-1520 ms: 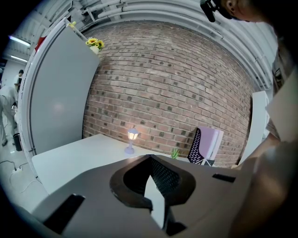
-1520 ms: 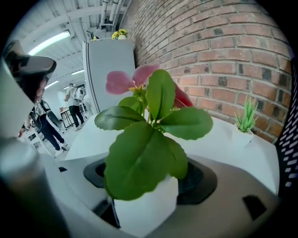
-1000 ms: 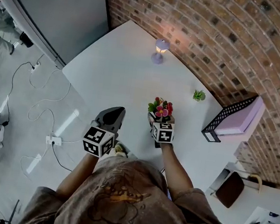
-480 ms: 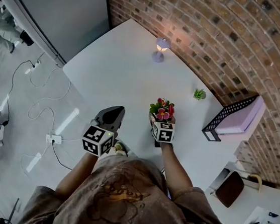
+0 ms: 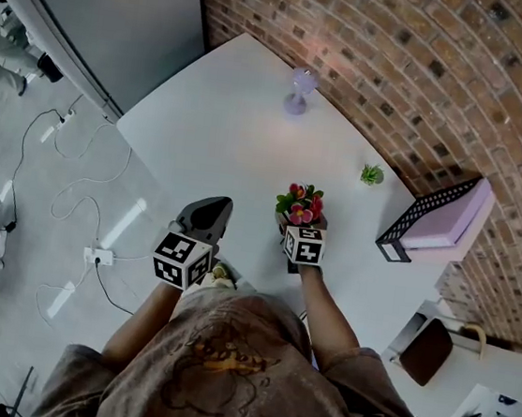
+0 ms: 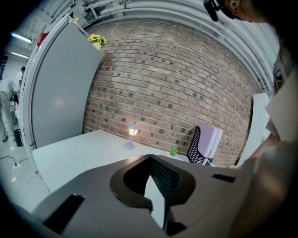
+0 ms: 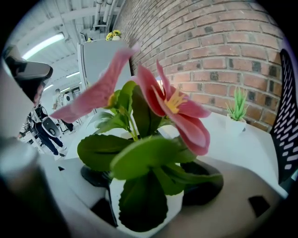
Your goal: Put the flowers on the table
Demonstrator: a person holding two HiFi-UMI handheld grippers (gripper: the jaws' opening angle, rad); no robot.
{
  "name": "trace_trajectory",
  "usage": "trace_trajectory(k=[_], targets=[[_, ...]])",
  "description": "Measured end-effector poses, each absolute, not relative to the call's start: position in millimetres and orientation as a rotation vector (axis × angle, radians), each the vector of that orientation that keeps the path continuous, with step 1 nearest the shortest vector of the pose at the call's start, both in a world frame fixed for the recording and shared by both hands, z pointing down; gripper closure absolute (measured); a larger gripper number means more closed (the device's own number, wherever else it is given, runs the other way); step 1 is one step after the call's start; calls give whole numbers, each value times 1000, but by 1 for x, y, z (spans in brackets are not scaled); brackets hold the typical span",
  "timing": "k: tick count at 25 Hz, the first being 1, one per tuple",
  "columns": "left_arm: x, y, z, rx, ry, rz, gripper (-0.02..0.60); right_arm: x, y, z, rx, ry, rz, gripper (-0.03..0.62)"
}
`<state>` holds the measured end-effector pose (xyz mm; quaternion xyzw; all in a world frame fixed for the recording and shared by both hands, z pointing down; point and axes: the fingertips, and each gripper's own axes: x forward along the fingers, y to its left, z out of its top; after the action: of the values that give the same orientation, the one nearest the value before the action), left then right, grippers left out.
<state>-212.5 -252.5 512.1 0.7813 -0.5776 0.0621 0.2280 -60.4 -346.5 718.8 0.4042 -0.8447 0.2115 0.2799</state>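
Widened since earlier, the right gripper (image 5: 300, 221) is outstretched, jaws opening around the smooth white-potted, pink-petalled flowers (image 5: 301, 201). The left gripper (image 5: 206, 215) is held level, closed and empty.

One table (image 5: 213, 140). Two small potted plants stand on it: one pot of pink flowers (image 5: 301, 203) and one green plant (image 5: 371, 176). One lamp (image 5: 300, 92). One black mesh tray (image 5: 415, 222) with one lilac folder (image 5: 448, 221) in it. One power strip (image 5: 96, 256). One brown chair (image 5: 429, 351). One grey cabinet (image 6: 60, 102), with one bunch of yellow flowers (image 6: 96, 40) on top.
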Motion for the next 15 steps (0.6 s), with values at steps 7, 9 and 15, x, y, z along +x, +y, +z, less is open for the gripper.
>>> trace_trajectory(k=[7, 9, 15], targets=[[-208, -252, 513, 2159, -1571, 165, 566, -55, -341, 707, 1078, -2278, 574, 158], [-204, -254, 511, 2169, -1562, 162, 566, -52, -339, 700, 1092, -2290, 581, 154], [-189, -255, 508, 2195, -1523, 149, 566, -37, -331, 674, 1136, -2338, 609, 151]])
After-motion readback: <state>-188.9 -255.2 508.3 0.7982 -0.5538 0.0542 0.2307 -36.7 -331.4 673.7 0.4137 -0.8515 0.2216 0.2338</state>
